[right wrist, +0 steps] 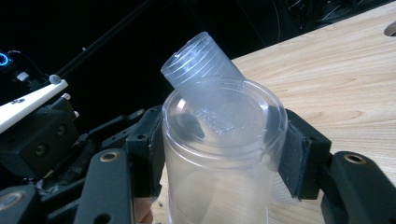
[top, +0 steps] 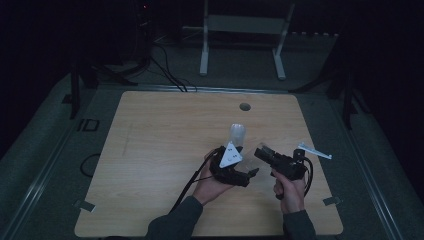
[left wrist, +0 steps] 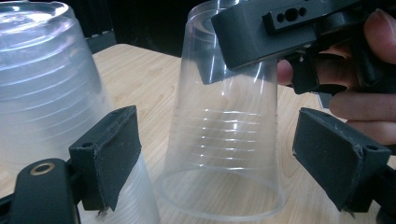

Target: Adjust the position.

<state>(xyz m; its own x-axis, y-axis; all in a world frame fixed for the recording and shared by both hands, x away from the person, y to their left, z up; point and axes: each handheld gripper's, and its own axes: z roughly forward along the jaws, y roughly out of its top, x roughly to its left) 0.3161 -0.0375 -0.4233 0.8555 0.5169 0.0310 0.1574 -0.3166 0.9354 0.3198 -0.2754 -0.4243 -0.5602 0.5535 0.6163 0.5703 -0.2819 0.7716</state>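
Note:
A clear plastic cup (left wrist: 219, 116) stands upside down on the wooden table (top: 165, 150). My right gripper (right wrist: 224, 149) is shut on the cup's upturned base (right wrist: 219, 116), one pad on each side. In the left gripper view the right gripper (left wrist: 280, 32) clamps the cup from above. My left gripper (left wrist: 227, 158) is open, with its pads on either side of the cup's lower wall and apart from it. A frosted stack of upturned cups (top: 237, 134) stands just beyond, close to the left jaw (left wrist: 42, 84). In the high view the left gripper (top: 250, 169) and the right gripper (top: 261, 151) meet at mid-table.
The table has a round hole (top: 244, 106) near its far edge. A white frame (top: 245, 30) and several cables (top: 165, 70) lie on the dark floor behind. Metal clips (top: 84, 205) sit at the near corners. Bare wood spreads to the left.

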